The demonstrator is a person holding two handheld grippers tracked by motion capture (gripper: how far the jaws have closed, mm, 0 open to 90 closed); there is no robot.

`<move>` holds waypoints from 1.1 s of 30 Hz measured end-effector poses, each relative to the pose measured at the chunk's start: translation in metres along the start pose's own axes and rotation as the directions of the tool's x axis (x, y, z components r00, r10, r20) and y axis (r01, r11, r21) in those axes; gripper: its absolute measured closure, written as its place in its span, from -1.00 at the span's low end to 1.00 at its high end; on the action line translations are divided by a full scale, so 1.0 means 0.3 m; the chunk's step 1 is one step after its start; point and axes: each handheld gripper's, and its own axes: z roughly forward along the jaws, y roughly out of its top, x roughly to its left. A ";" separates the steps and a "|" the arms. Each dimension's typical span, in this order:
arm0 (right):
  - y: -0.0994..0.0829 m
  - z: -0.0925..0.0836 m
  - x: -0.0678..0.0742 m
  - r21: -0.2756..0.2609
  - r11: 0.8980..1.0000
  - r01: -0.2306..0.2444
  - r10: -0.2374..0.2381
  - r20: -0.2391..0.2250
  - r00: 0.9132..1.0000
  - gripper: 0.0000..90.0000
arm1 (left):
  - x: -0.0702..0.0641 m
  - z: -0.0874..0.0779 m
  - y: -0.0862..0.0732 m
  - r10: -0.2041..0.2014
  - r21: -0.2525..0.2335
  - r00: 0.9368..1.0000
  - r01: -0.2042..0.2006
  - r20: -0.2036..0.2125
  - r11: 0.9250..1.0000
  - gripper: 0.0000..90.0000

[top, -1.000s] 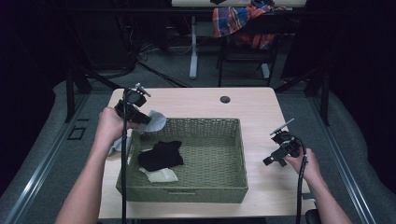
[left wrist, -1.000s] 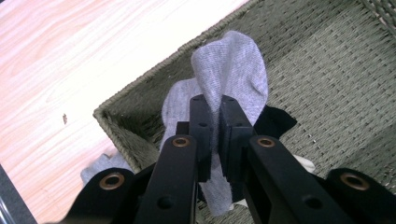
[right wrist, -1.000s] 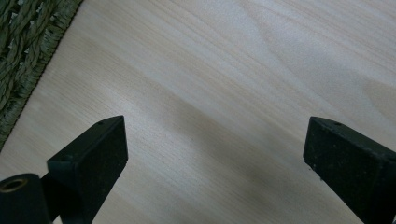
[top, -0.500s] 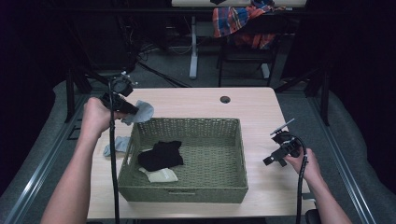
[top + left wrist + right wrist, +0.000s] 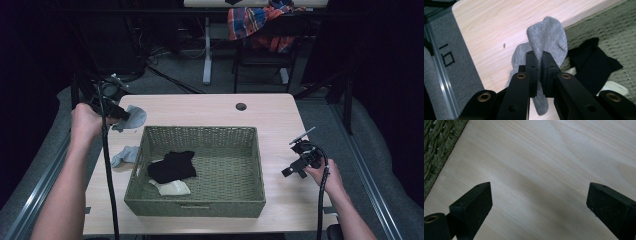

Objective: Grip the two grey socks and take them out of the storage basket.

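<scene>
While the left hand-held gripper (image 5: 125,116) is pinching the grey sock (image 5: 134,117) tight between its jaws, it is hanging above the counter (image 5: 200,107) near the far-left corner, just outside the basket's (image 5: 200,131) far-left corner. In the left gripper view the sock (image 5: 547,42) is folding over the closed jaw tips, one end sticking up past them, the other drooping below, so its long axis is running roughly along the jaws. The relation that matters: the basket opening is lying to the right of and nearer than the held sock, with the far-left rim in between. The sock is needing to cross that rim before release, I'd judge. A black sock (image 5: 172,166) and a pale sock (image 5: 172,187) are already lying in the basket's near-left part; a second grey sock (image 5: 125,155) is lying on the counter just beside the basket's left wall. The right hand-held gripper (image 5: 292,170) is sitting wide open and empty over bare counter by the right edge, well apart from the sock, so the left hand is clearly the nearer one.
</scene>
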 end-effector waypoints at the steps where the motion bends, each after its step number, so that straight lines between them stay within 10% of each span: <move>1: 0.002 -0.003 -0.006 0.014 1.000 0.013 -0.012 -0.012 1.000 -0.86 | 0.007 0.005 -0.004 -0.005 0.004 1.000 0.005 -0.003 1.000 0.91; 33: 0.001 0.005 0.002 -0.005 1.000 -0.003 0.003 -0.011 1.000 -0.86 | 0.111 0.149 -0.131 -0.119 0.079 0.993 0.120 -0.017 0.990 0.91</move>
